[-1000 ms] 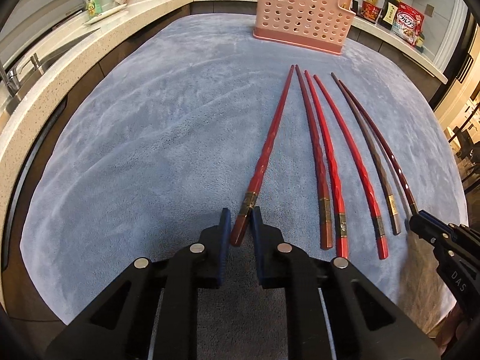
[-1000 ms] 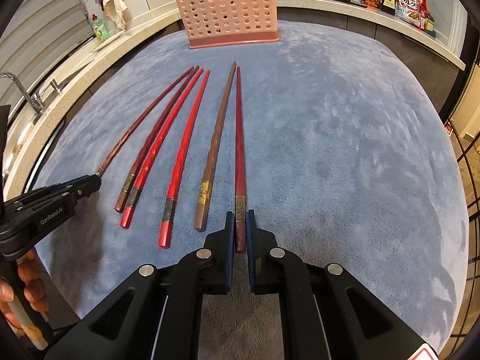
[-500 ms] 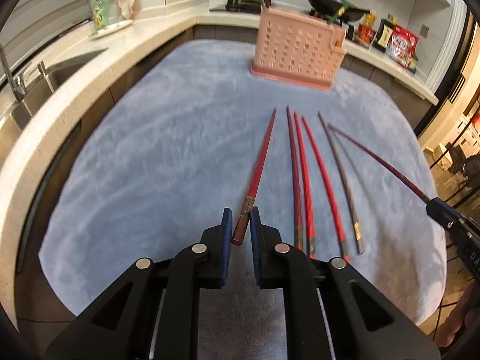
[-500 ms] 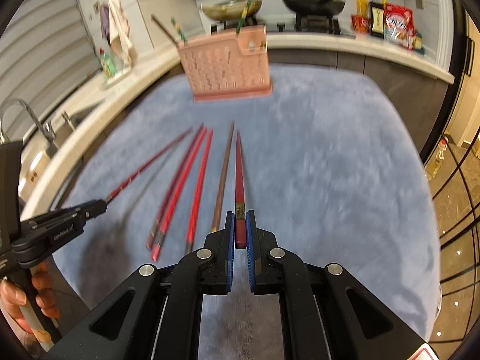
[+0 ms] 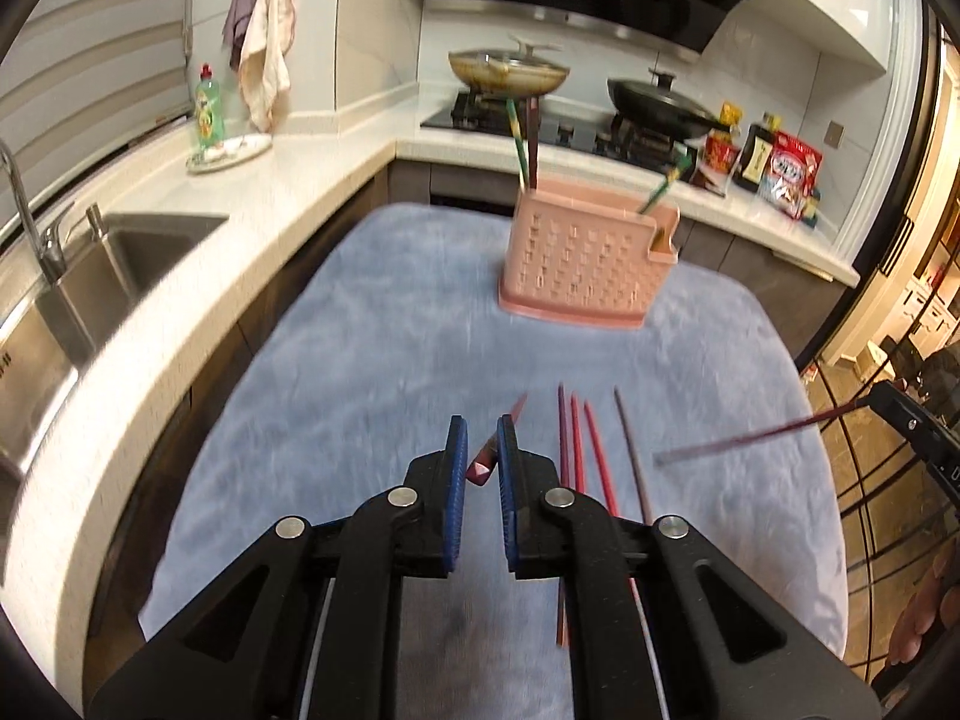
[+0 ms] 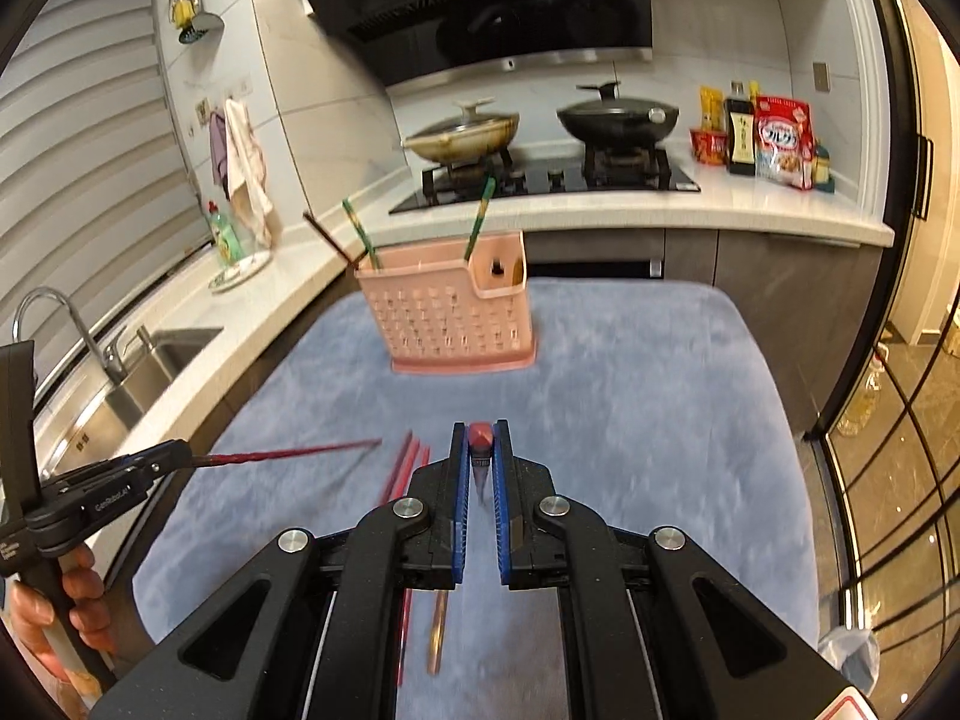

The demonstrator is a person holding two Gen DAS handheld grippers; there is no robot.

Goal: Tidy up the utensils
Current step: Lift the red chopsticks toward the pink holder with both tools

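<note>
1. A red chopstick is pinched at its thick end between the blue jaws of the left gripper; its tip slants down toward the blue cloth covering the surface.
2. A second red chopstick is clamped in the closed jaws of the right gripper, seen end-on with its butt facing the camera.
3. Both grippers are raised above the surface and angled downward, pointing toward a pink basket standing upright at the far end of the cloth.
4. Four more chopsticks lie side by side on the cloth, just right of the left gripper.
5. In the right wrist view, a hand at lower left grips the left gripper's handle.
6. Behind the basket are a stove with two lidded pans and, to the left, a sink.
</note>
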